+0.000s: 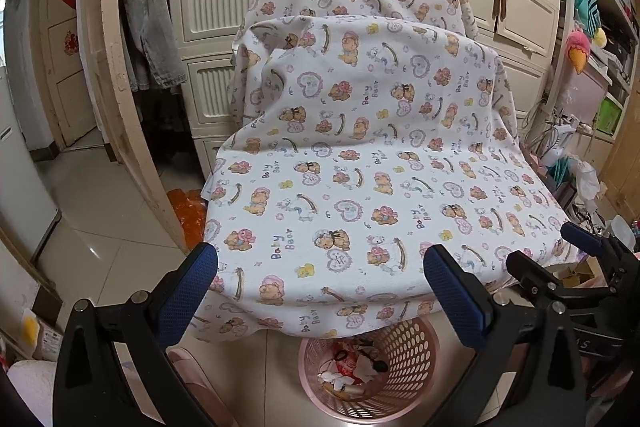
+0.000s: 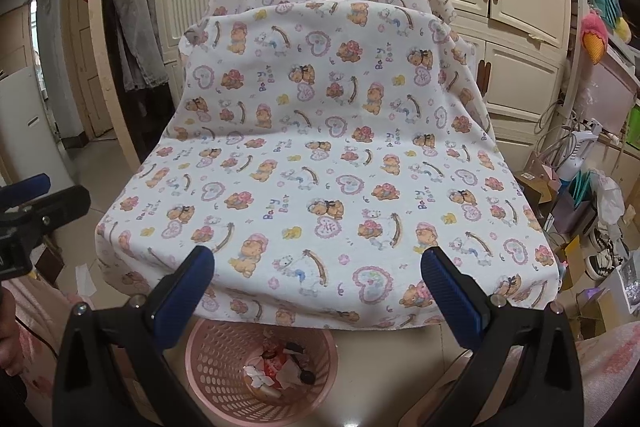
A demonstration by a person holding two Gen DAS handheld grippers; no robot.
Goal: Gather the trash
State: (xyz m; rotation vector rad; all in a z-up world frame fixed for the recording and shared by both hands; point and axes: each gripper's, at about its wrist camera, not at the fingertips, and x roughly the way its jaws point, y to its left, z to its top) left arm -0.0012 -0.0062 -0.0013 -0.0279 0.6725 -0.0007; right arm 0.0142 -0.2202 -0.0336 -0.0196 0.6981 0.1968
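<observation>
A pink perforated trash basket (image 1: 408, 355) stands on the floor below the front edge of a chair draped in a bear-print sheet (image 1: 360, 195). It holds crumpled paper and wrappers (image 1: 352, 367). The basket also shows in the right wrist view (image 2: 216, 359) with the trash (image 2: 280, 371) inside. My left gripper (image 1: 320, 291) is open and empty above the basket, in front of the sheet. My right gripper (image 2: 318, 283) is open and empty, at the same height. The right gripper shows at the right edge of the left wrist view (image 1: 580, 259). The sheet (image 2: 320, 187) bears no trash.
Cream cabinets (image 1: 224, 7) stand behind the chair. A door frame (image 1: 116, 75) with hanging clothes is at the left. Boxes, bags and shoes (image 2: 592, 227) clutter the floor at the right. An orange bag (image 1: 188, 211) lies left of the chair. Tiled floor (image 1: 100, 219) at the left.
</observation>
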